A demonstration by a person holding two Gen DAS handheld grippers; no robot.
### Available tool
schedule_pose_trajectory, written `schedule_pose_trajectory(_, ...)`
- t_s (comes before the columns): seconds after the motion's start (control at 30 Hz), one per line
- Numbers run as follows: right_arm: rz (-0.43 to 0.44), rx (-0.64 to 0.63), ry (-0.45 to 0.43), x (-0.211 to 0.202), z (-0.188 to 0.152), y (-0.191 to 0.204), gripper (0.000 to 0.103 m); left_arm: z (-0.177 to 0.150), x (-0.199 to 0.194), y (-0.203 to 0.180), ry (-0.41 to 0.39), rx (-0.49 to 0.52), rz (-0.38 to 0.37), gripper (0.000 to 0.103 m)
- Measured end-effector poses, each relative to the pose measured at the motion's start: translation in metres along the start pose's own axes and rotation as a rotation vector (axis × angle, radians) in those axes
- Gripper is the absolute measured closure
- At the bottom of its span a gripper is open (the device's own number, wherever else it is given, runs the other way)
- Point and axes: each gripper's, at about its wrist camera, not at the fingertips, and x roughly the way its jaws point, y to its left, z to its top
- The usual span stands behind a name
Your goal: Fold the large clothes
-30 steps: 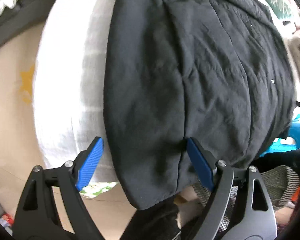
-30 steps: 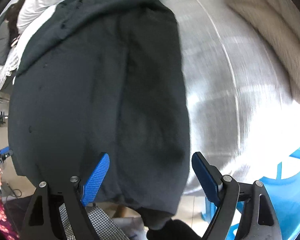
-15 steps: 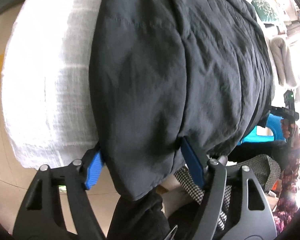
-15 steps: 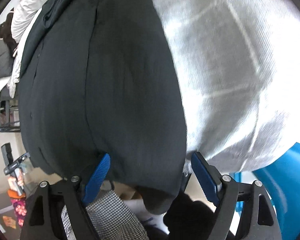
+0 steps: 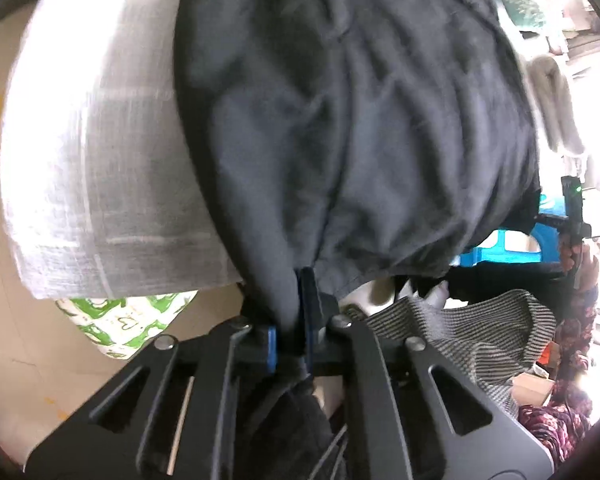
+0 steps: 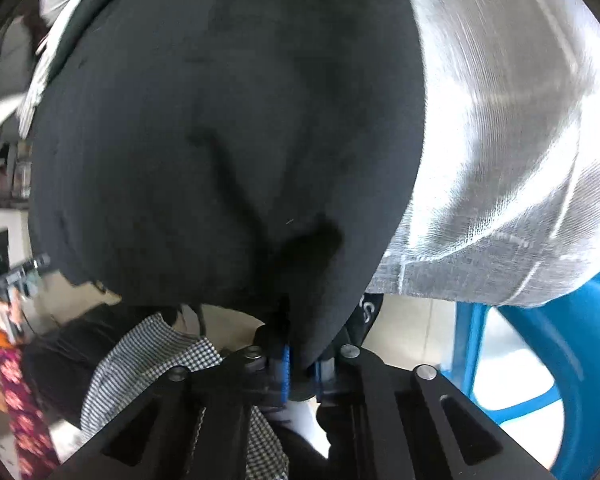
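Big change from half a second ago: both sets of tongs were wide open around the hem of the black garment, blue pads spread apart on either side of the cloth. Now both have clamped down on it.

The left gripper is squeezed nearly all the way together, with just a pinched wad of black fabric between the blue pads. The cloth bunches and fans upward out of that pinch, so there are fresh creases radiating from the grip that weren't there before.

Same story on the right gripper: its pads are pressed in on the bottom edge of the black garment, only a thin fold of cloth between them. The fabric dimples in just above the pinch.

The garment itself lies spread over a table covered in a white checked cloth, with its lower edge hanging off the near side where both grippers have it. In the right view the white cloth shows to the right of the garment, with a blue plastic stool below it. The right view is fairly blurred.
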Motion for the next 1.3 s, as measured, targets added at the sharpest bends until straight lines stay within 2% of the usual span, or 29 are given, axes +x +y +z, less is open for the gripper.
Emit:
schedule_pose_trajectory(0.1, 0.031, -0.055, -0.065, -0.023, -0.010, 0.018, 0.097, -0.001, -0.020, -0.010, -0.071, 0.010, -0.061, 0.095)
schedule_pose_trajectory(0.23, 0.139, -0.088, -0.191, -0.056, -0.026, 0.042, 0.097, 0.002, -0.050, -0.033, -0.197, 0.037, -0.140, 0.095)
schedule_pose_trajectory(0.37, 0.239, -0.102, -0.334, -0.102, -0.012, 0.059, 0.097, 0.024, -0.085, -0.055, -0.341, 0.063, -0.201, 0.095)
schedule_pose_trajectory(0.43, 0.261, -0.109, -0.409, -0.125, -0.002, 0.068, 0.097, 0.037, -0.101, -0.057, -0.412, 0.043, -0.234, 0.095)
schedule_pose_trajectory(0.57, 0.300, -0.065, -0.510, -0.148, 0.024, 0.066, 0.097, 0.070, -0.116, -0.039, -0.538, -0.089, -0.284, 0.095)
schedule_pose_trajectory(0.63, 0.298, -0.006, -0.546, -0.153, 0.043, 0.056, 0.097, 0.089, -0.113, -0.031, -0.568, -0.152, -0.260, 0.095)
schedule_pose_trajectory(0.8, 0.274, 0.179, -0.577, -0.146, 0.087, 0.027, 0.097, 0.131, -0.103, -0.019, -0.621, -0.231, -0.157, 0.095)
schedule_pose_trajectory(1.0, 0.210, 0.310, -0.552, -0.113, 0.130, 0.007, 0.097, 0.173, -0.080, 0.000, -0.670, -0.310, -0.052, 0.094)
schedule_pose_trajectory(1.07, 0.179, 0.329, -0.533, -0.103, 0.146, 0.004, 0.097, 0.189, -0.066, 0.007, -0.647, -0.326, 0.000, 0.093)
schedule_pose_trajectory(1.17, 0.146, 0.348, -0.499, -0.086, 0.164, -0.008, 0.097, 0.204, -0.047, 0.015, -0.587, -0.344, 0.035, 0.092)
schedule_pose_trajectory(1.23, 0.132, 0.334, -0.473, -0.075, 0.170, -0.008, 0.095, 0.207, -0.044, 0.009, -0.548, -0.313, 0.079, 0.092)
schedule_pose_trajectory(1.3, 0.130, 0.314, -0.467, -0.077, 0.171, -0.005, 0.091, 0.203, -0.052, 0.000, -0.564, -0.278, 0.089, 0.088)
